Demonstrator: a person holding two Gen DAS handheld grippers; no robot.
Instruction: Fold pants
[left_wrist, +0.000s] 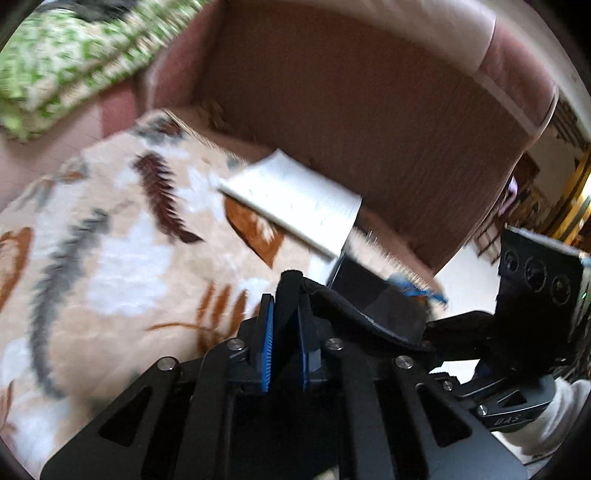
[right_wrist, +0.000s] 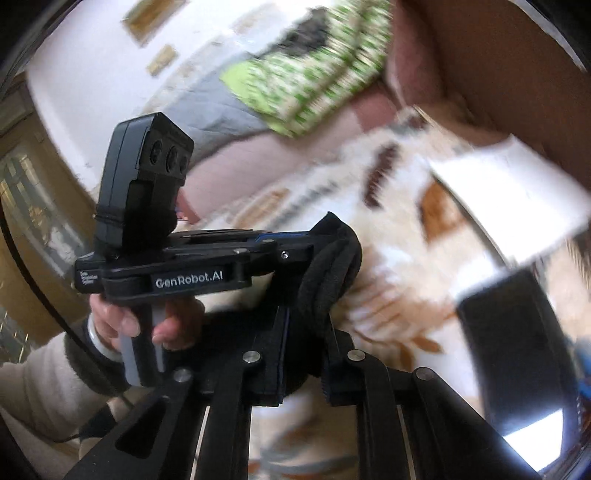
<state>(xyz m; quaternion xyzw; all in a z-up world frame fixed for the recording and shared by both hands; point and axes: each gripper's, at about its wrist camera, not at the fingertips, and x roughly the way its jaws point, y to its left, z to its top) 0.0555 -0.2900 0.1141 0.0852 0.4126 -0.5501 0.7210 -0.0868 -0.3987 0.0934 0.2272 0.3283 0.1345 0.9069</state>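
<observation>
Brown upholstered sofa (left_wrist: 369, 92) fills the far side of the left wrist view, backrest and armrest wrapping round the seat. On the seat lies a cream fleece blanket with brown and grey leaf print (left_wrist: 110, 240), spreading over the near and left part. Far left, a green-and-white patterned cushion (left_wrist: 62, 62), blurred. An open white notebook (left_wrist: 295, 199) lies on the blanket near the backrest; just to its right is a flat black rectangular device (right_wrist: 517, 350), can't tell what it is. Black fabric pants (left_wrist: 332, 306) are lifted off the blanket, bunched, strung between the two claws. Left gripper (left_wrist: 286, 314): blue-padded fingers (left_wrist: 266, 343) pressed together, pinching a fold of the pants. Right gripper (right_wrist: 314, 325): jaws likewise pressed together on the thick rolled edge of the pants, which loops up and over toward the left gripper's tips. In the right wrist view a hand (right_wrist: 122, 317) with a cream fleece sleeve (right_wrist: 40, 387) grips the left gripper's handle, on the left of frame. Both views are motion-blurred.
</observation>
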